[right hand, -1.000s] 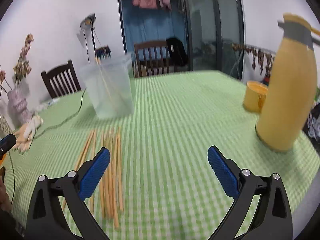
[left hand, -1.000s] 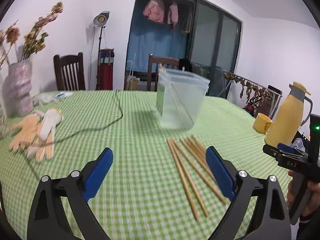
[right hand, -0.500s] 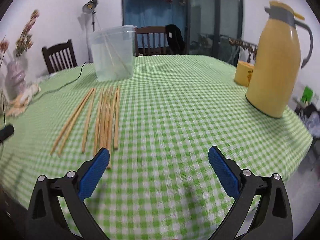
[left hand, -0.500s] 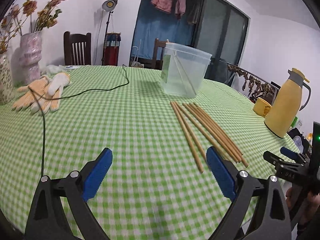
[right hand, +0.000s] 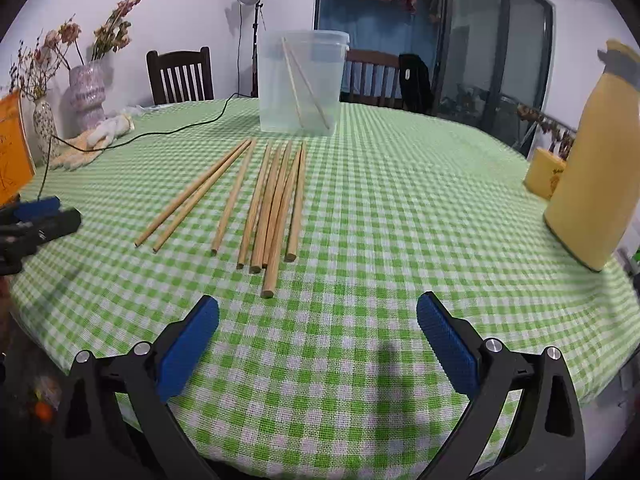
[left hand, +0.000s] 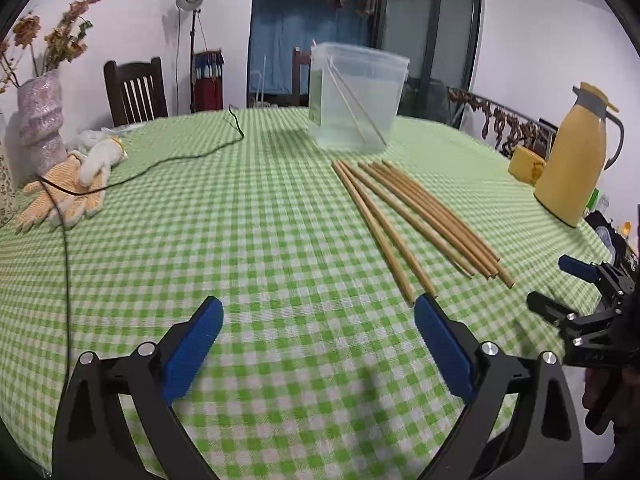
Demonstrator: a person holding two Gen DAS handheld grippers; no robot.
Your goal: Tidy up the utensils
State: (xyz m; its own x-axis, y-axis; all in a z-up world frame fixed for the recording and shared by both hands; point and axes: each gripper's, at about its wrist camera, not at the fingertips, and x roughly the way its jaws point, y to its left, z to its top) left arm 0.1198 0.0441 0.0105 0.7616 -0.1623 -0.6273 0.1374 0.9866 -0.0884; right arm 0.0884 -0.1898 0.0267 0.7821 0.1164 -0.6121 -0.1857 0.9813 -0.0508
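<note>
Several wooden chopsticks (left hand: pixel 416 216) (right hand: pixel 272 196) lie side by side on the green checked tablecloth. Behind them stands a clear plastic tub (left hand: pixel 356 96) (right hand: pixel 300 84) with two chopsticks leaning inside. My left gripper (left hand: pixel 316 344) is open above the near table edge, left of the chopsticks' near ends, holding nothing. My right gripper (right hand: pixel 316 340) is also open and empty, just in front of the chopsticks' near ends. The right gripper also shows at the right edge of the left wrist view, and the left gripper's blue tip (right hand: pixel 38 208) at the left edge of the right wrist view.
A yellow thermos jug (left hand: pixel 572 160) (right hand: pixel 596 168) and yellow cup (left hand: pixel 526 164) stand at the right. Work gloves (left hand: pixel 68 188) and a black cable (left hand: pixel 160 164) lie at the left, near vases with dried flowers (left hand: pixel 42 120). Wooden chairs stand behind the table.
Both grippers have drawn back toward the near table edge and lifted, so the chopsticks and tub now lie farther ahead. Both stayed open and empty.
</note>
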